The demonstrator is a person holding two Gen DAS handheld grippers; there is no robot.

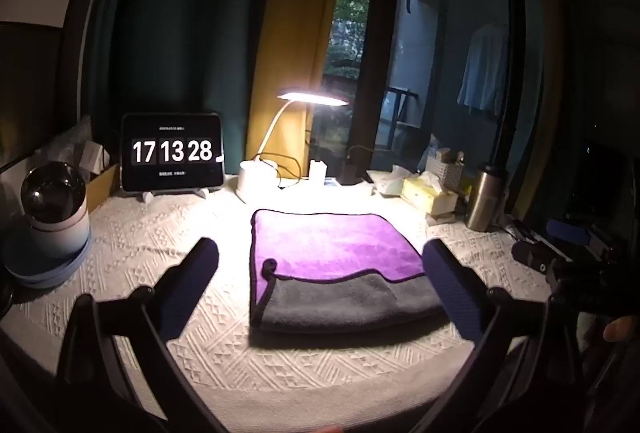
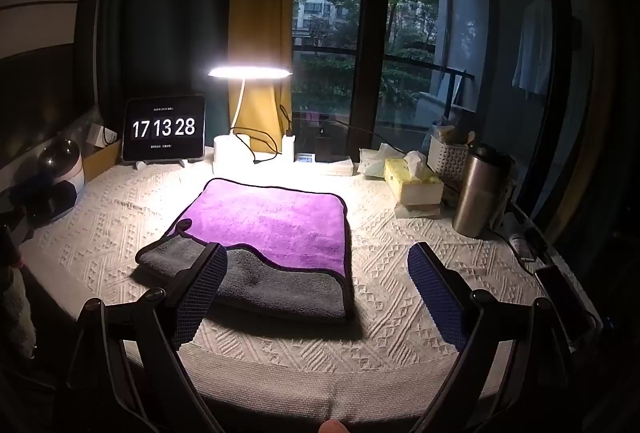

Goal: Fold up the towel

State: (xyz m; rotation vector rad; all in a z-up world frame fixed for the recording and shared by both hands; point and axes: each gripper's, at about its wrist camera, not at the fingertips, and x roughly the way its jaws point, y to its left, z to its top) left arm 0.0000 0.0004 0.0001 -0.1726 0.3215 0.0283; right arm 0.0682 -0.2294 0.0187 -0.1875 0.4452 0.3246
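Observation:
A folded towel (image 1: 332, 249), purple on top with a grey underside showing along its near edge, lies flat on the white patterned tablecloth (image 1: 168, 233). It also shows in the right wrist view (image 2: 276, 225). My left gripper (image 1: 320, 273) is open and empty, held above the near edge of the towel, with one finger on each side of it. My right gripper (image 2: 316, 277) is open and empty, held above the towel's near right corner. The right gripper's body shows at the right edge of the left wrist view (image 1: 560, 265).
A lit desk lamp (image 2: 250, 73) and a tablet clock (image 2: 164, 129) stand at the back. A tissue box (image 2: 414, 177), a white basket (image 2: 448, 157) and a steel tumbler (image 2: 476, 193) stand at the right. A round white device (image 1: 56, 205) sits at the left.

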